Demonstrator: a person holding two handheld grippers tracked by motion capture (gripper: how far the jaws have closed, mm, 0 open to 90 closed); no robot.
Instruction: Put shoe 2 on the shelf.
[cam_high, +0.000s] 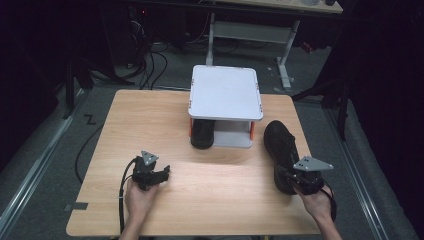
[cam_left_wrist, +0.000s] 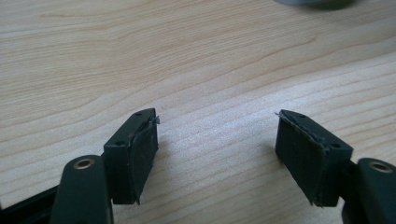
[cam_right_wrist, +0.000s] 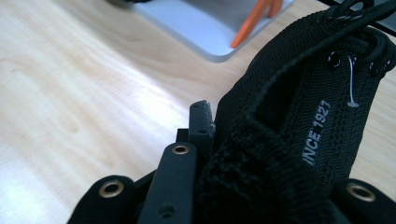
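Right tool (cam_high: 298, 176): jaws clamped on the heel collar of a black shoe (cam_high: 281, 150). In the right gripper view the fabric rim of the shoe (cam_right_wrist: 299, 126) is pinched between the jaws, one finger (cam_right_wrist: 201, 123) showing against its outer side; white lettering runs along the tongue. The shoe lies near the right edge of the table (cam_high: 150, 125), heel toward the person, toe pointing toward the far side, just beside the right front corner of the rack (cam_high: 225, 92). Whether the sole rests on the table or is slightly raised cannot be told.

Left tool (cam_high: 161, 175): jaws spread wide, nothing between them. In the left gripper view both pads (cam_left_wrist: 144, 149) sit low over bare wood of the table (cam_left_wrist: 187, 56), with no object in the gap. This tool is at the near left part of the table, well apart from the shoe.

Rack: a white two-tier stand with orange posts, at the far middle of the table. A second shoe (cam_high: 202, 132) stands on its lower tier, on the left side, under the top plate.
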